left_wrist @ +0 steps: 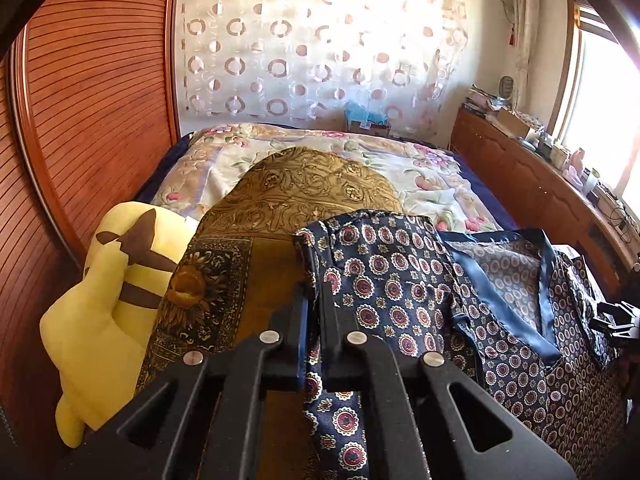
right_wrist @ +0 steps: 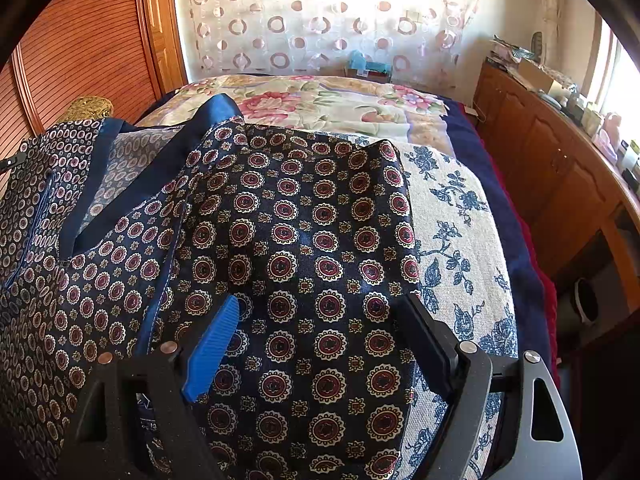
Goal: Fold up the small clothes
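The garment (left_wrist: 400, 280), a navy patterned top with a satin-trimmed neckline (left_wrist: 544, 280), lies spread on the bed (left_wrist: 320, 152). Its left sleeve rests on a gold patterned cushion (left_wrist: 280, 200), and its right sleeve on a blue-and-white floral cushion (right_wrist: 460, 240).

Left tool (left_wrist: 314, 312): clenched on the outer edge of the left sleeve, with cloth pinched between the pads beside the gold cushion.

Right tool (right_wrist: 320, 320): released, jaws wide apart and straddling the right sleeve (right_wrist: 320, 220) from above; the pads do not press the cloth.

Step in hand, as judged: taking hold of both sleeves ahead of the first fold; the left is secured, the right is not.

Next move calls for the right tool to lower and close on the sleeve edge nearest the floral cushion, then for both sleeves to be carried inward toward the neckline. The satin-like cloth may slip from a shallow pinch.
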`<state>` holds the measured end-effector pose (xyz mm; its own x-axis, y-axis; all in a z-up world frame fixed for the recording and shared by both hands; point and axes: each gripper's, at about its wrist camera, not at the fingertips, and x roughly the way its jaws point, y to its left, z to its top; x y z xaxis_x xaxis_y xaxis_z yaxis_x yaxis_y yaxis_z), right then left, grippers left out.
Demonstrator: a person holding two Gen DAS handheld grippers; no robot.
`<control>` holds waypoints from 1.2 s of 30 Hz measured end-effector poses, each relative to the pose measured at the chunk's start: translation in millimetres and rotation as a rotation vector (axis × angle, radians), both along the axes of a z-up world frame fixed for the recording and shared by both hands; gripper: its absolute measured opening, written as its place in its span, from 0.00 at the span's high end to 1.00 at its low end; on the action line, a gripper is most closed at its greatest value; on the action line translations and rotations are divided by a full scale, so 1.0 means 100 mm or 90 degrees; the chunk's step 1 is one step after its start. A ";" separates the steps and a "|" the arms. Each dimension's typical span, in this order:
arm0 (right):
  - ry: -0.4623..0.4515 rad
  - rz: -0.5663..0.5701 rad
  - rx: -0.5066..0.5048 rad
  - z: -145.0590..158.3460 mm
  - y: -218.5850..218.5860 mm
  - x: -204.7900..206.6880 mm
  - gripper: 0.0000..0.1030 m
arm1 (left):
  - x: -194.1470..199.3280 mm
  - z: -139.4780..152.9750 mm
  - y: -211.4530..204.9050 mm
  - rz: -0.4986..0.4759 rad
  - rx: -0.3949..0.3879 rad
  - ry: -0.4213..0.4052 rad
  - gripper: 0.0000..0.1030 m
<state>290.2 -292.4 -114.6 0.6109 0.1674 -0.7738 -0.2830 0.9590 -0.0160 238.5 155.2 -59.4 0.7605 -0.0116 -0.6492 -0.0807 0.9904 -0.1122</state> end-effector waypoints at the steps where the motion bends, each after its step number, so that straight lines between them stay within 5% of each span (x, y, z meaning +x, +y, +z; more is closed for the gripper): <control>1: 0.000 0.000 0.000 0.00 0.00 0.00 0.19 | 0.00 0.00 -0.01 -0.002 0.001 0.000 0.95; 10: -0.021 0.001 0.010 0.20 -0.05 -0.02 0.19 | 0.04 -0.05 0.01 0.000 -0.006 0.014 0.94; 15: -0.055 0.003 -0.010 0.43 -0.12 0.10 0.20 | 0.06 -0.11 0.08 0.007 -0.019 0.033 0.82; 20: -0.011 -0.002 0.024 0.33 -0.27 0.53 0.28 | 0.09 -0.16 0.04 -0.002 -0.013 0.047 0.82; 24: 0.039 -0.013 0.039 0.13 -0.33 0.87 0.43 | 0.12 -0.18 0.02 -0.021 -0.019 0.047 0.83; 26: 0.045 -0.012 0.042 0.09 -0.30 0.95 0.53 | 0.13 -0.16 -0.01 -0.068 -0.038 0.037 0.95; 28: 0.048 0.007 0.042 0.11 -0.26 0.98 0.81 | 0.11 -0.11 -0.03 -0.068 -0.030 0.028 0.96; 30: 0.051 0.031 0.040 0.13 -0.19 0.99 0.95 | 0.06 -0.03 -0.06 -0.071 -0.028 0.015 0.97; 36: -0.043 0.059 0.027 0.47 -0.10 0.65 0.97 | -0.21 0.26 -0.19 -0.083 -0.035 -0.043 0.98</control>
